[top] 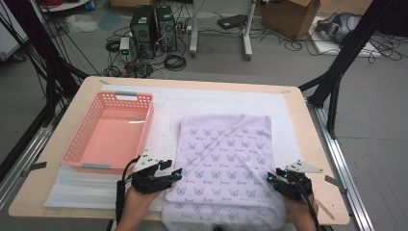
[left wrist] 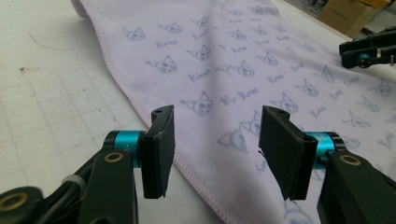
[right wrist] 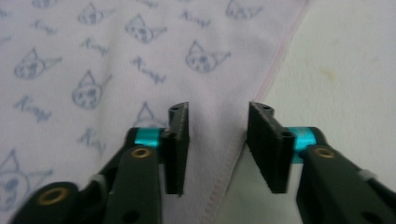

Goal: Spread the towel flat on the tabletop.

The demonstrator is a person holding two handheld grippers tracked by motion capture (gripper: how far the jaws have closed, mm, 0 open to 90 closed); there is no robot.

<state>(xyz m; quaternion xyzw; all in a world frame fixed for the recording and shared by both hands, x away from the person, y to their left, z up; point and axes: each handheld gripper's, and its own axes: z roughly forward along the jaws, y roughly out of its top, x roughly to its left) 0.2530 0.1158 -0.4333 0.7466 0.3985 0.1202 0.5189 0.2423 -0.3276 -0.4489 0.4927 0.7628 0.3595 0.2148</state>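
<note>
A pale lilac cloth (top: 223, 154) printed with small cat faces lies flat on the white mat (top: 192, 98), and its near end hangs over the table's front edge. My left gripper (top: 178, 174) sits at the cloth's left edge near the front. In the left gripper view the left gripper (left wrist: 215, 116) is open, with the cloth (left wrist: 243, 60) and its stitched hem below the gap. My right gripper (top: 270, 178) is at the cloth's right edge. The right gripper (right wrist: 217, 109) is open too, over the hem of the cloth (right wrist: 116, 56), with nothing pinched.
An empty pink plastic basket (top: 77, 144) stands on the left of the wooden table (top: 317, 159), just beyond my left gripper. The other gripper (left wrist: 369, 49) shows far off in the left gripper view. Cables, computer towers and boxes lie on the floor behind the table.
</note>
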